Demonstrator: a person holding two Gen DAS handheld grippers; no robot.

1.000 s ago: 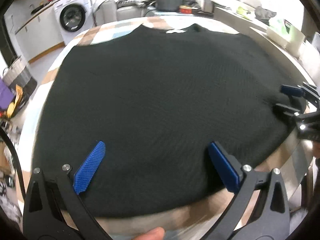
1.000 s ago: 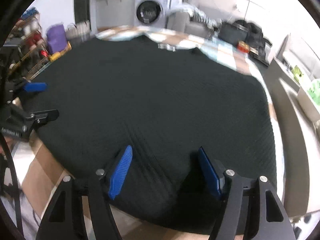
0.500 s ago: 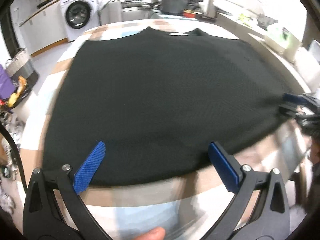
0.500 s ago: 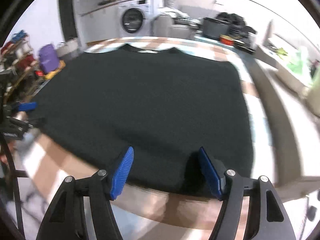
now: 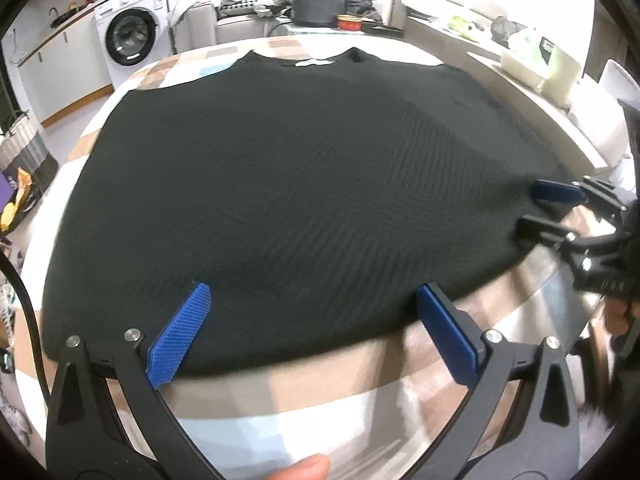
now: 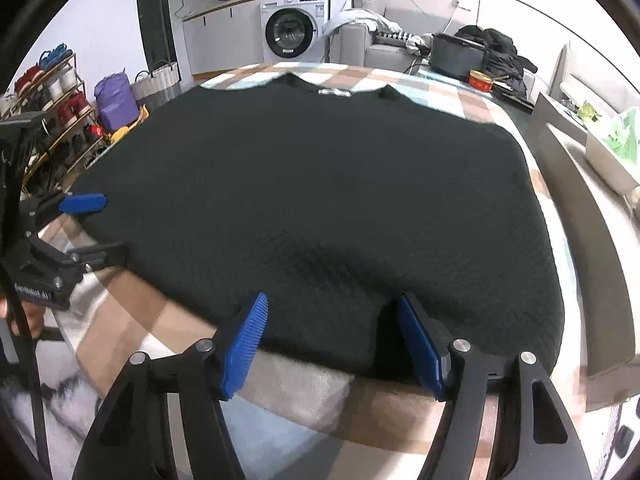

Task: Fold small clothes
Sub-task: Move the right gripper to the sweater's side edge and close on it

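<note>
A black knit garment lies spread flat on the checked tablecloth, its neckline at the far side; it also shows in the right wrist view. My left gripper is open, its blue pads over the garment's near hem on the left side. My right gripper is open, its blue pads over the near hem on the right side. Each gripper shows in the other's view, the right gripper at the far right and the left gripper at the far left. Neither holds cloth.
The checked tablecloth shows bare in front of the hem. A dark pot and a red tin stand at the table's far end. A white tray sits on a bench at right. A shoe rack stands left.
Both grippers drew back toward the near table edge and then eased forward again; their pads sit at the hem. The garment stays flat. Both stay open.
</note>
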